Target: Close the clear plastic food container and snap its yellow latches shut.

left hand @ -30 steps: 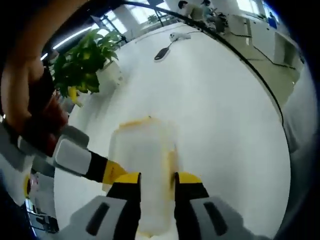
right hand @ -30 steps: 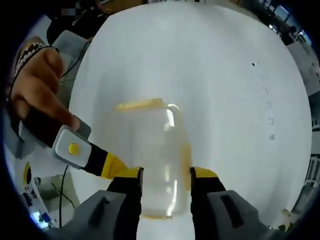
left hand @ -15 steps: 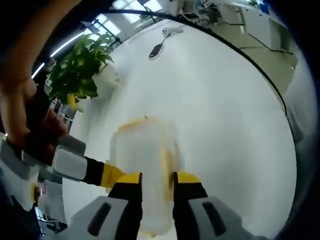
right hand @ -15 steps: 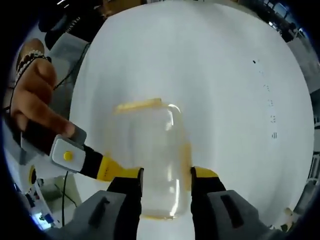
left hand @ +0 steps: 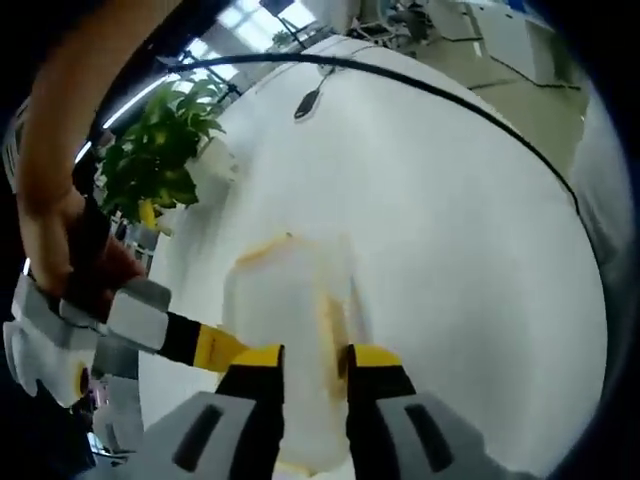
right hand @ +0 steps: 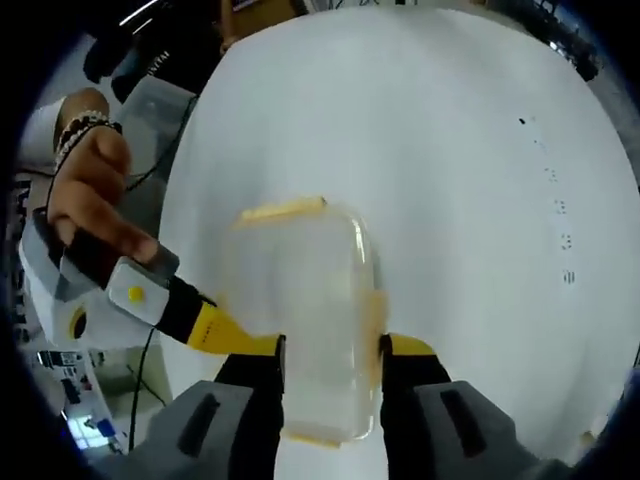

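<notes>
Both tongs, left and right, stay clamped on the container (lid down), unmoved.

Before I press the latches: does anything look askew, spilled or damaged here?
Nothing stands out. The clear food container sits flat on the white table, lid on, between the right gripper jaws; yellow latches look intact, no spill.

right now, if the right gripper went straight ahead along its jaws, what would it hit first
The clear container itself: the right gripper already has its jaws either side of it. Past the container's far yellow latch lies bare white table, though depth is hard to judge.
</notes>
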Demonstrator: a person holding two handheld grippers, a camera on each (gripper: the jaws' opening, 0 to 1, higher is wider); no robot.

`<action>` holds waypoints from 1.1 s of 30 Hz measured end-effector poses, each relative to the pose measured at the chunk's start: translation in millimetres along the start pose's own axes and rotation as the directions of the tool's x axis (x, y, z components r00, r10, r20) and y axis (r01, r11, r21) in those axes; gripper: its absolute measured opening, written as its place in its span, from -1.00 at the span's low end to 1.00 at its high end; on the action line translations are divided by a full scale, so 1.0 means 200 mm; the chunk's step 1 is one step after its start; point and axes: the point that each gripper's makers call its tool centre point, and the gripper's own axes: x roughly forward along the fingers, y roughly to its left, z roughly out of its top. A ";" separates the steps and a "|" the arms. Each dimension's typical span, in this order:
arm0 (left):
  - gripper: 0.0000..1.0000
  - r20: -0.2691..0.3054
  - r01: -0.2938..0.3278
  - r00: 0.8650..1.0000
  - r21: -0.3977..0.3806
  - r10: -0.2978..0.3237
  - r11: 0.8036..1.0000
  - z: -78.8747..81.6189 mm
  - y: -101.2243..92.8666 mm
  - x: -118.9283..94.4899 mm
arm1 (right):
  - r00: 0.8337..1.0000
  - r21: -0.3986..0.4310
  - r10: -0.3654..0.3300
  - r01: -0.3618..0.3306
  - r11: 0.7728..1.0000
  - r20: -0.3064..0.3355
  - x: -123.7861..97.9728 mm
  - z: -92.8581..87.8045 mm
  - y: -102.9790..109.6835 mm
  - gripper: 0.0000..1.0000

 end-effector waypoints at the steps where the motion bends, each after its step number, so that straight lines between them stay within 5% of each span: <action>1: -0.68 -0.003 -0.003 1.000 0.012 0.003 1.000 0.00 0.00 0.00 | 1.000 0.003 0.020 -0.020 1.000 0.006 0.00 0.00 -0.01 -0.33; 4: -0.67 0.020 0.020 1.000 -0.011 -0.020 1.000 0.00 -0.01 -0.02 | 0.994 0.013 0.098 -0.098 0.995 0.040 0.03 0.00 0.01 -0.39; 8: -0.67 0.035 0.011 0.999 -0.007 -0.011 1.000 0.01 0.00 -0.04 | 0.993 -0.008 0.107 -0.107 0.994 0.047 0.04 -0.02 0.01 -0.37; 18: -0.64 0.011 -0.014 1.000 -0.038 0.015 0.999 0.01 0.01 -0.01 | 0.997 0.004 0.000 0.000 1.000 0.081 0.03 0.01 -0.01 -0.31; 22: -0.62 0.052 -0.040 0.997 -0.230 0.053 0.972 0.01 0.04 -0.01 | 0.988 0.000 -0.088 0.089 0.996 0.130 0.00 0.01 0.00 -0.31; 26: -0.46 0.078 -0.020 0.996 -0.238 0.040 0.971 0.01 0.01 -0.01 | 0.962 0.039 -0.179 0.175 0.984 0.205 -0.02 0.01 0.02 -0.31; 27: -0.48 0.012 -0.096 0.995 -0.209 0.101 0.973 -0.05 0.04 -0.02 | 0.956 0.034 -0.197 0.195 0.980 0.219 -0.02 0.01 0.03 -0.31; 29: -0.51 -0.042 -0.140 0.990 -0.165 0.135 0.976 -0.10 0.04 -0.04 | 0.934 0.027 -0.253 0.255 0.967 0.251 -0.04 0.02 0.04 -0.32; 30: -0.51 -0.035 -0.135 0.991 -0.197 0.130 0.971 -0.10 0.04 -0.05 | 0.907 -0.007 -0.314 0.329 0.944 0.280 -0.07 0.01 0.04 -0.30; 32: -0.50 0.029 -0.147 0.986 -0.328 0.165 0.933 -0.07 0.07 -0.10 | 0.885 -0.065 -0.386 0.415 0.907 0.260 -0.11 -0.05 0.05 -0.30; 33: -0.50 0.047 -0.138 0.984 -0.431 0.175 0.892 -0.08 0.08 -0.13 | 0.857 0.027 -0.401 0.415 0.910 0.323 -0.14 -0.05 0.07 -0.29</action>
